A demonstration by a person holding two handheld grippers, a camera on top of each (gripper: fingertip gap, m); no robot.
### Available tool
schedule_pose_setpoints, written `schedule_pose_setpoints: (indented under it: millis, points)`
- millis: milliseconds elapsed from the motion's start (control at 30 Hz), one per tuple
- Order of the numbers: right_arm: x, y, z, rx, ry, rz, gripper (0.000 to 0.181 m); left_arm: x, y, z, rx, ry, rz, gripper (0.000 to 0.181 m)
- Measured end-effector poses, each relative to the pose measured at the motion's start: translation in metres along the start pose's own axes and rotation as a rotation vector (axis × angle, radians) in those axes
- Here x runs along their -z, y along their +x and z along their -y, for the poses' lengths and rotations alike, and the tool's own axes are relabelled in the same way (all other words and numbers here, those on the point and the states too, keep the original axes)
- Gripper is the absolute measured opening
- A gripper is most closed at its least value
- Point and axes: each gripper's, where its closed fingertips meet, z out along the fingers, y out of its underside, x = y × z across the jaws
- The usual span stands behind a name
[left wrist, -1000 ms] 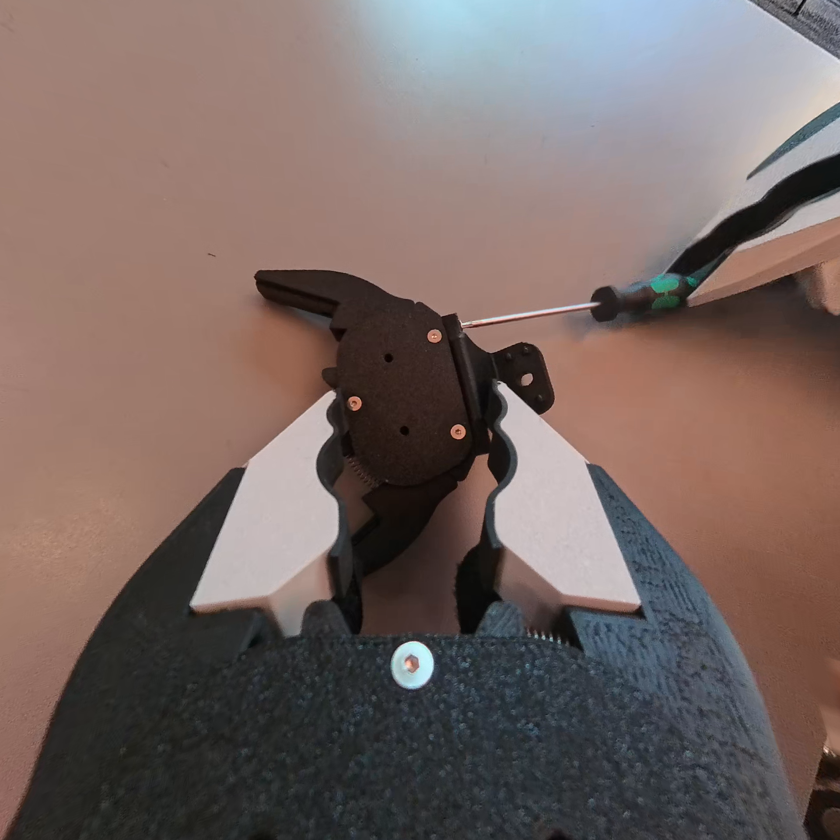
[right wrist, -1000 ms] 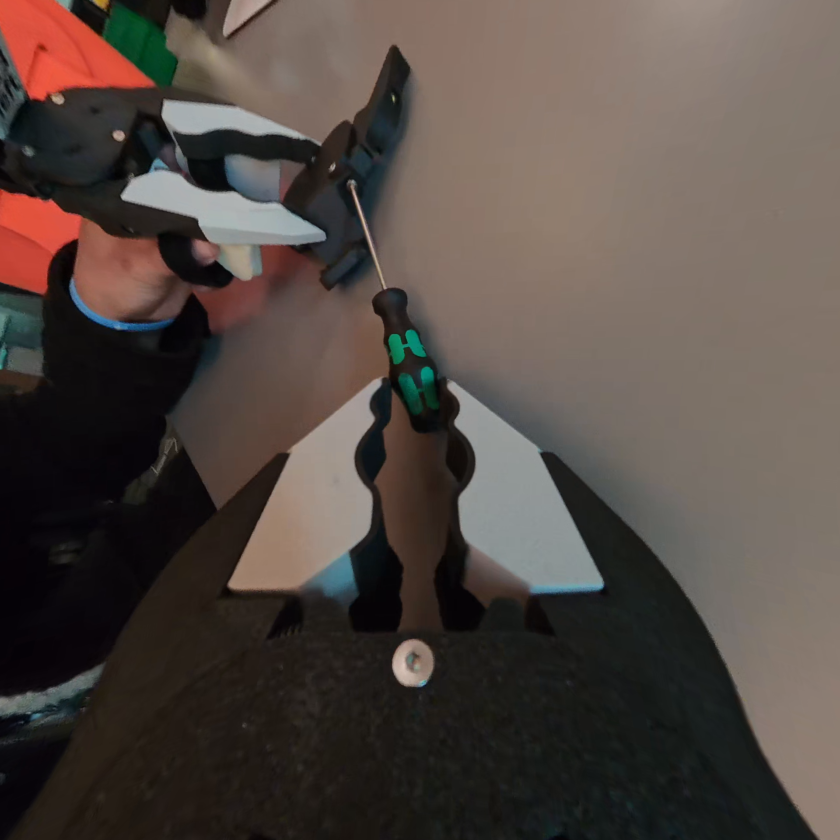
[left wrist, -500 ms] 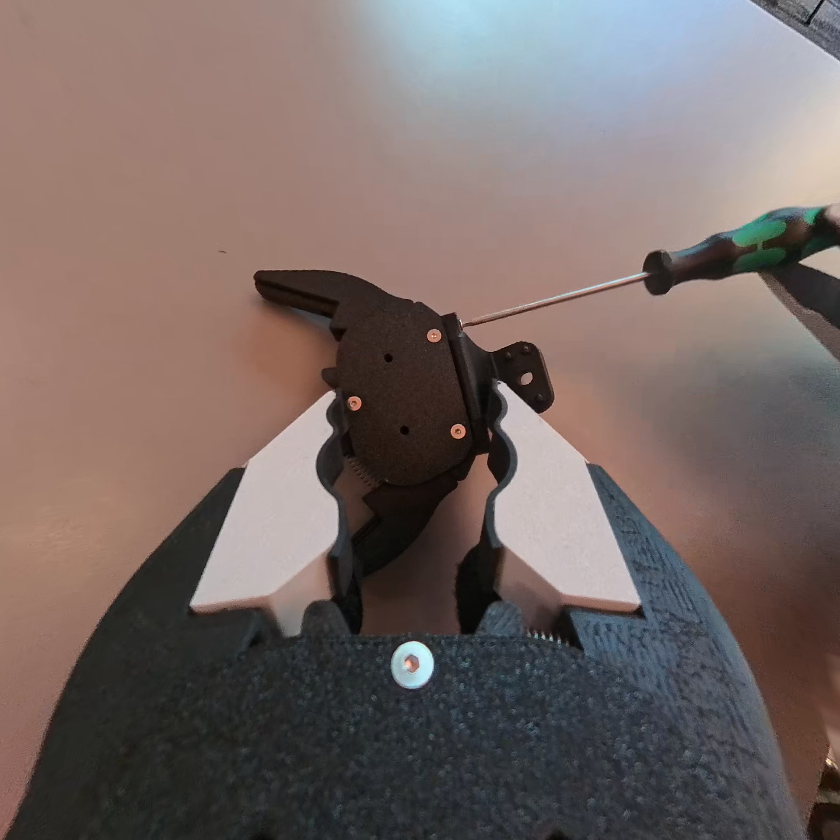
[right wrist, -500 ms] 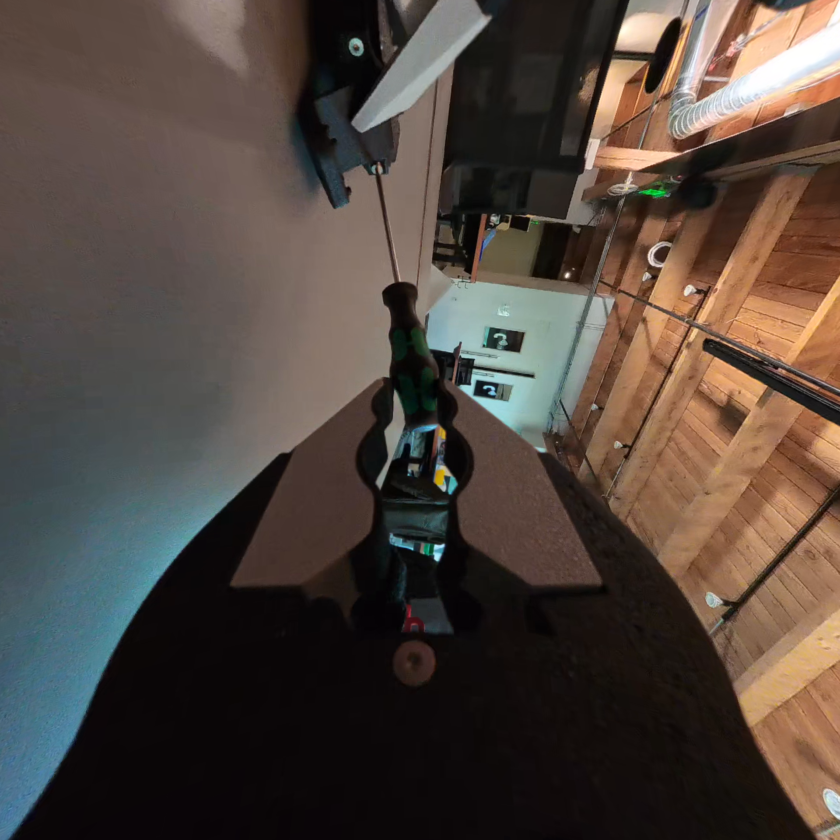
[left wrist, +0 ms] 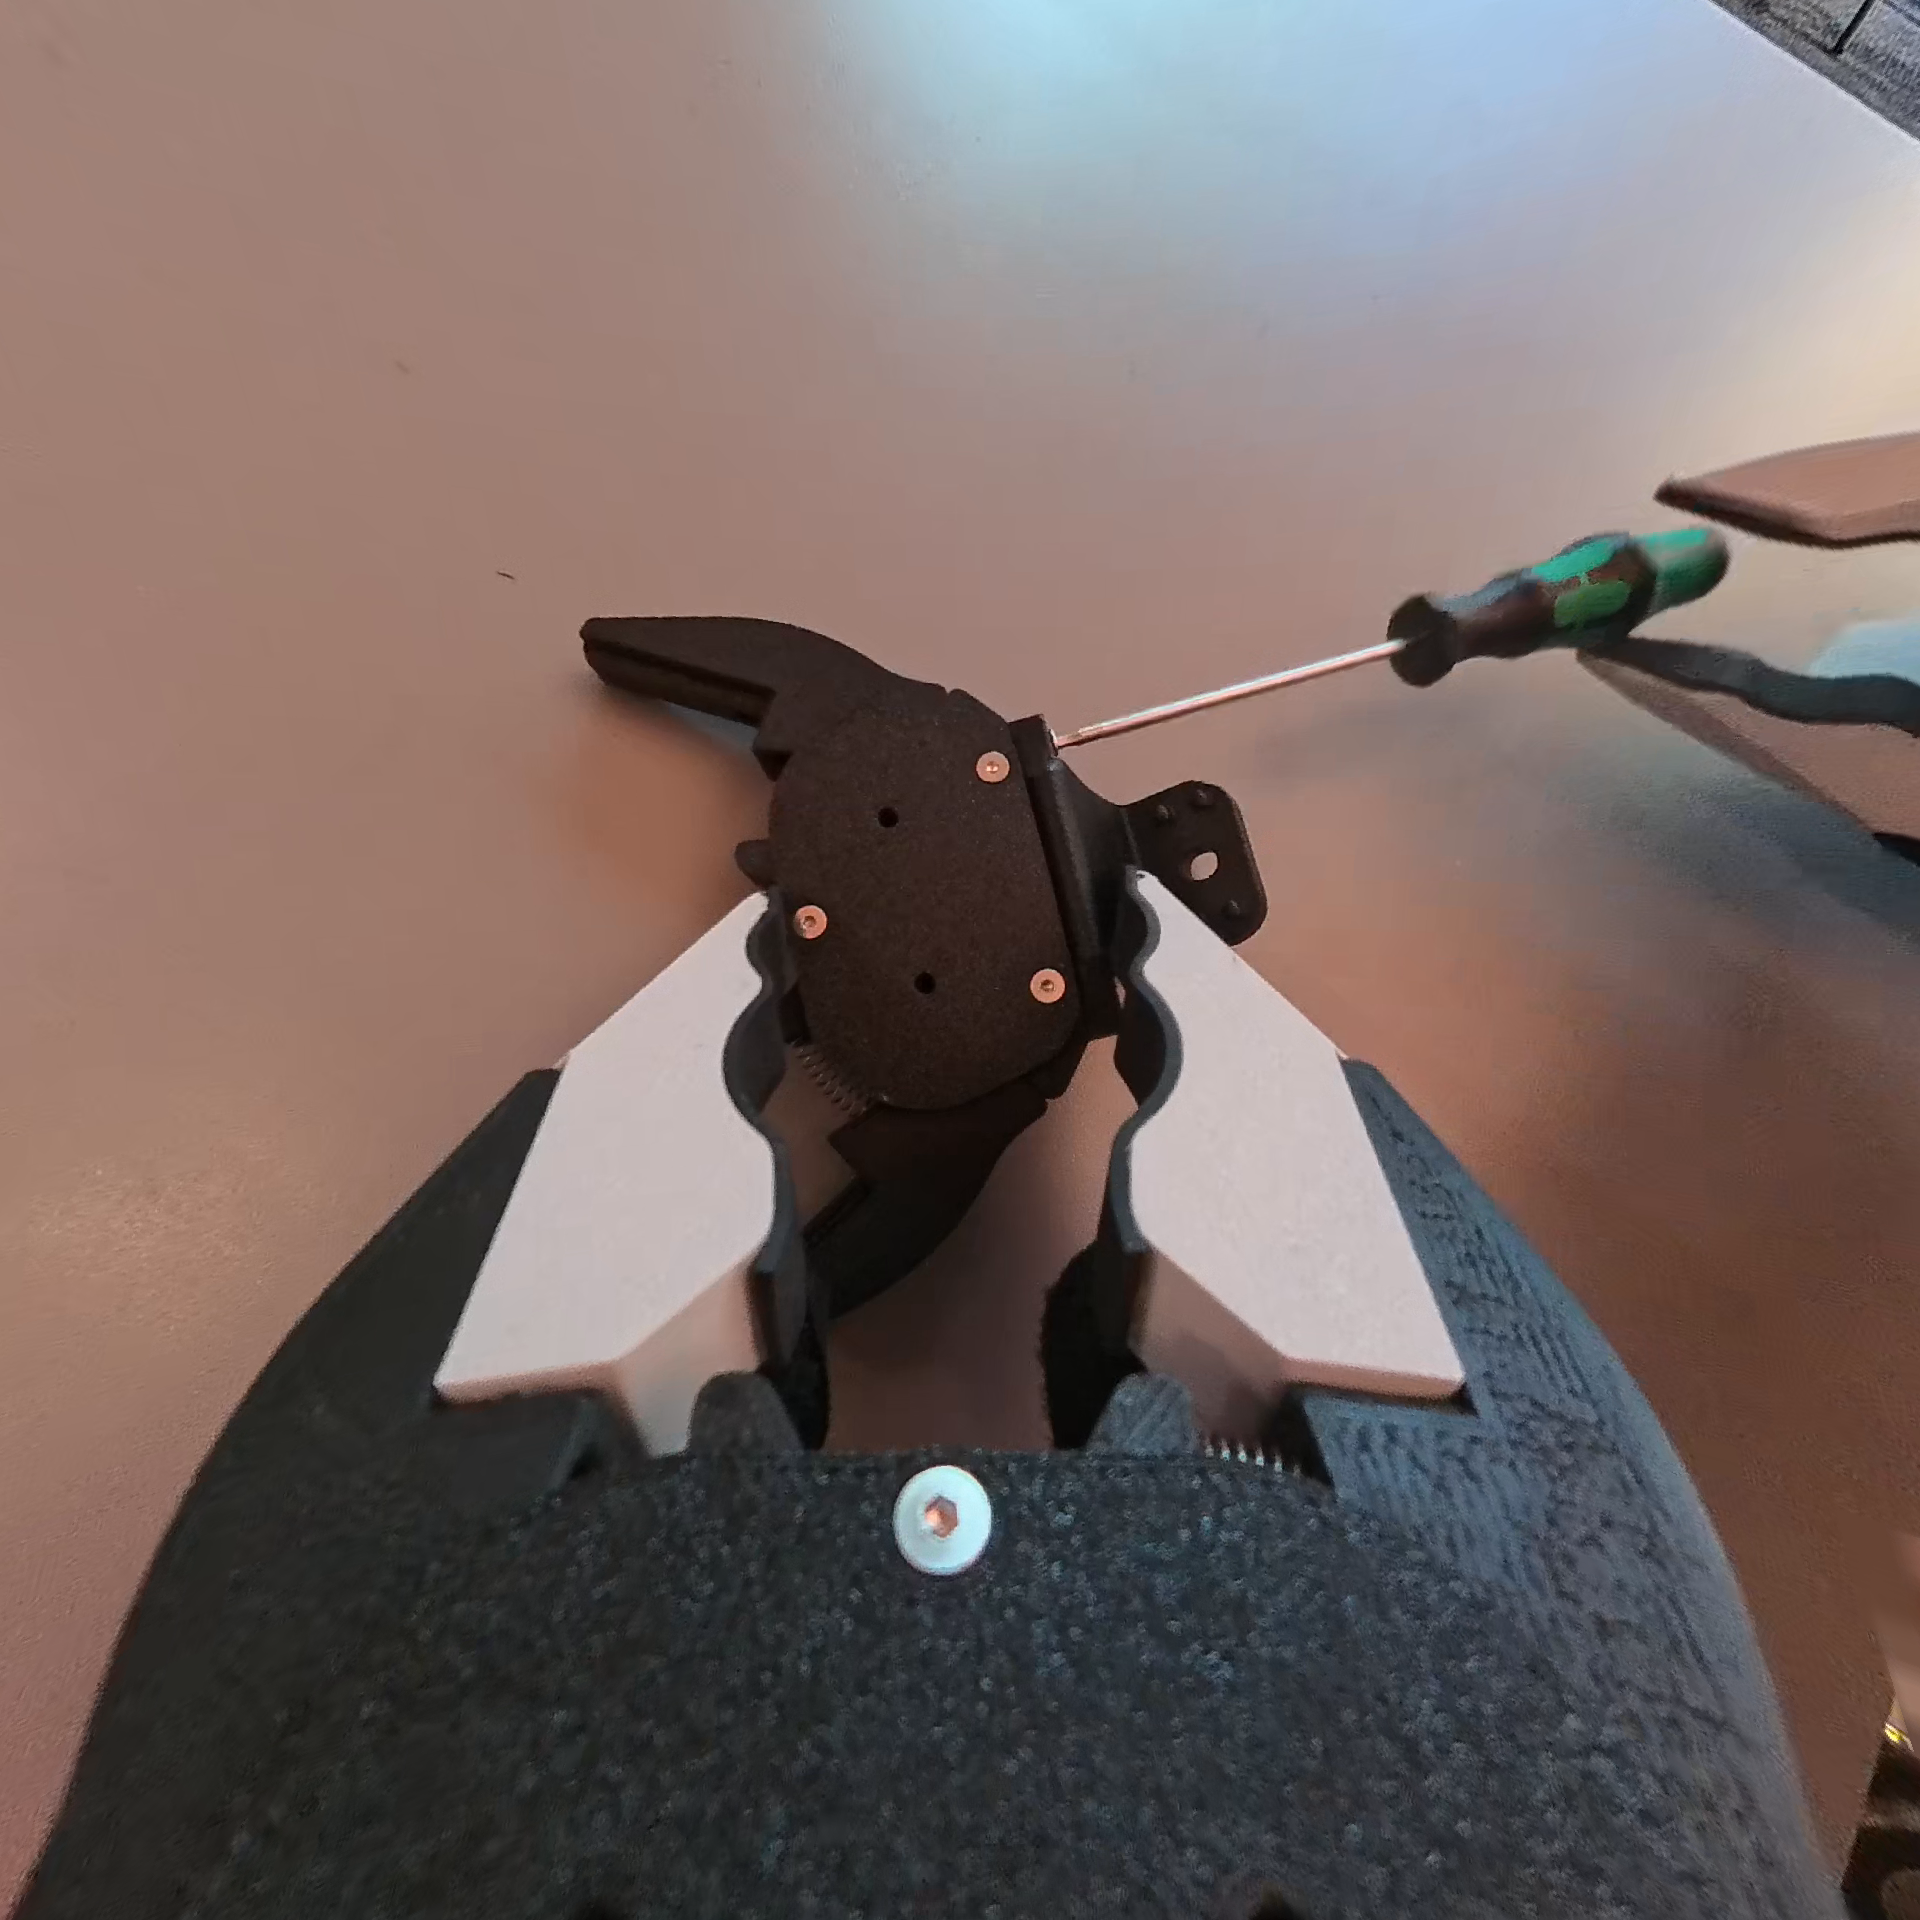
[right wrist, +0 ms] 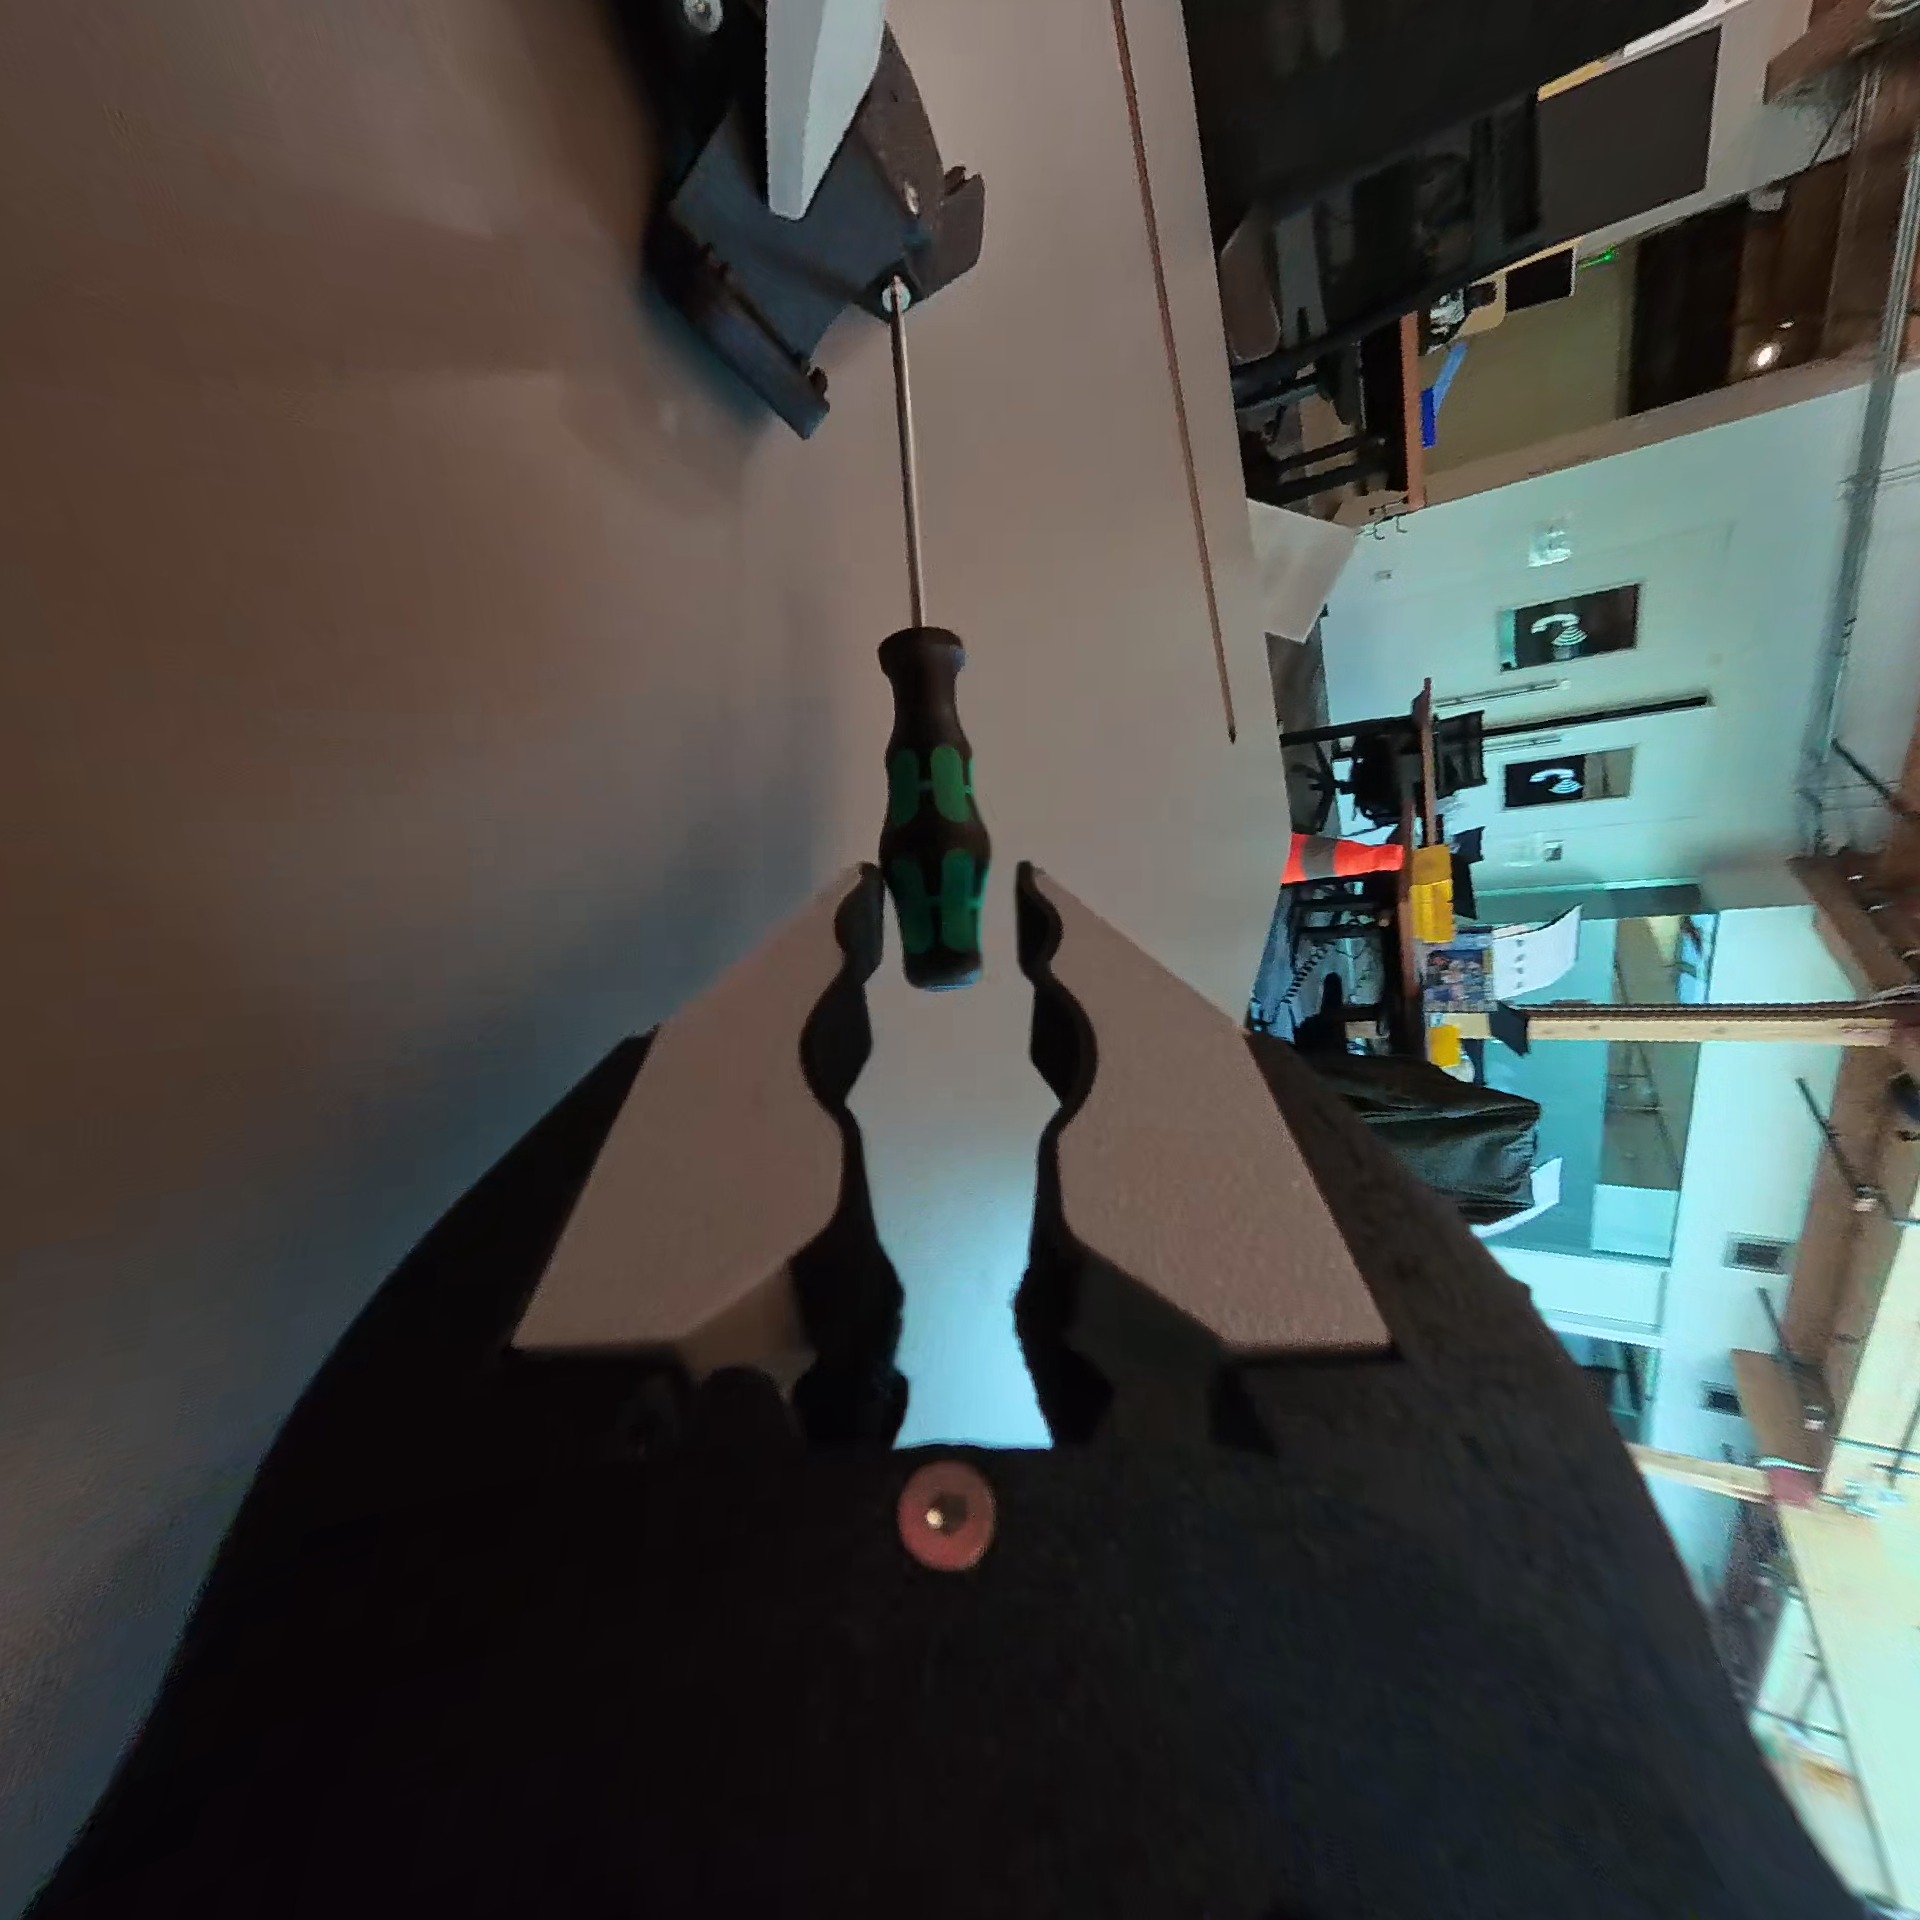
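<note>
A black printed part (left wrist: pixel 904 831) with a lever arm and small copper-coloured screws lies on the pale table (left wrist: pixel 520 312). My left gripper (left wrist: pixel 951 904) is shut on it from both sides. A screwdriver (left wrist: pixel 1558 608) with a black and green handle has its tip at the part's upper right corner. My right gripper (right wrist: pixel 943 883) is open, with its fingers on either side of the screwdriver handle (right wrist: pixel 928 821). There is a gap between the handle and the right finger. The shaft tip sits in a screw on the part (right wrist: pixel 769 270).
The table edge (right wrist: pixel 1174 364) runs along the right wrist view. Beyond it is a room with wooden beams, a black bag (right wrist: pixel 1444 1143), an orange cone (right wrist: pixel 1345 860) and shelving. The right gripper's fingers (left wrist: pixel 1808 499) show at the right edge of the left wrist view.
My right gripper rolled about the screwdriver's axis while shut on the handle, then opened. The screwdriver rose off the table and stays with its tip in the part. The left gripper and part have not moved.
</note>
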Motion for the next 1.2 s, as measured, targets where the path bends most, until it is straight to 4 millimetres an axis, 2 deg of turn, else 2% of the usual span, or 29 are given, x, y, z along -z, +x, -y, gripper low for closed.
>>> schedule_pose_setpoints:
  millis: [133, 200, 267, 367, 433, 500, 567, 700, 733, 867, 967, 1100, 1200]
  points:
    - [-0.002, -0.008, -0.001, -0.097, 0.004, 0.091, 0.041, 0.0, 0.0, 0.0, 0.0, 0.0, 0.0, 0.063]
    - [0.001, -0.012, 0.001, -0.214, 0.03, 0.168, 0.051, 0.0, 0.0, 0.0, 0.0, 0.0, -0.001, 0.063]
    - [0.007, -0.017, 0.006, -0.446, 0.094, 0.323, 0.062, 0.0, 0.0, 0.0, -0.001, 0.0, -0.002, 0.063]
    - [0.014, -0.017, 0.006, -0.872, 0.147, 0.585, 0.066, 0.0, 0.0, 0.0, 0.0, 0.0, -0.002, 0.063]
    - [0.017, -0.019, 0.005, -1.127, 0.158, 0.764, 0.065, 0.0, 0.0, 0.0, -0.001, 0.0, -0.002, 0.063]
    - [0.015, -0.02, 0.001, -1.292, 0.139, 0.849, 0.056, 0.0, 0.0, 0.0, 0.0, 0.0, -0.002, 0.063]
    - [0.015, -0.027, 0.003, -1.325, 0.119, 0.916, 0.053, 0.0, 0.0, 0.0, 0.0, 0.0, -0.003, 0.063]
    - [0.013, -0.033, 0.011, -1.375, 0.082, 0.982, 0.023, 0.0, 0.0, 0.0, -0.001, 0.0, -0.002, 0.063]
    - [0.013, -0.037, 0.013, -1.375, 0.065, 1.021, 0.021, 0.0, 0.0, 0.0, 0.0, 0.001, -0.002, 0.063]
    - [0.013, -0.041, 0.015, -1.318, 0.022, 1.039, 0.018, 0.0, 0.0, 0.0, 0.0, 0.001, -0.002, 0.063]
    - [0.008, -0.03, 0.008, -1.127, 0.023, 0.847, 0.018, 0.0, 0.001, 0.0, -0.001, 0.0, -0.004, 0.063]
    - [0.007, -0.004, 0.007, -0.479, 0.015, 0.402, 0.017, 0.0, 0.001, 0.0, 0.0, 0.0, -0.003, 0.063]
    - [0.011, 0.013, 0.016, 0.053, 0.003, 0.038, 0.017, 0.0, 0.0, 0.0, 0.004, 0.002, 0.004, 0.063]
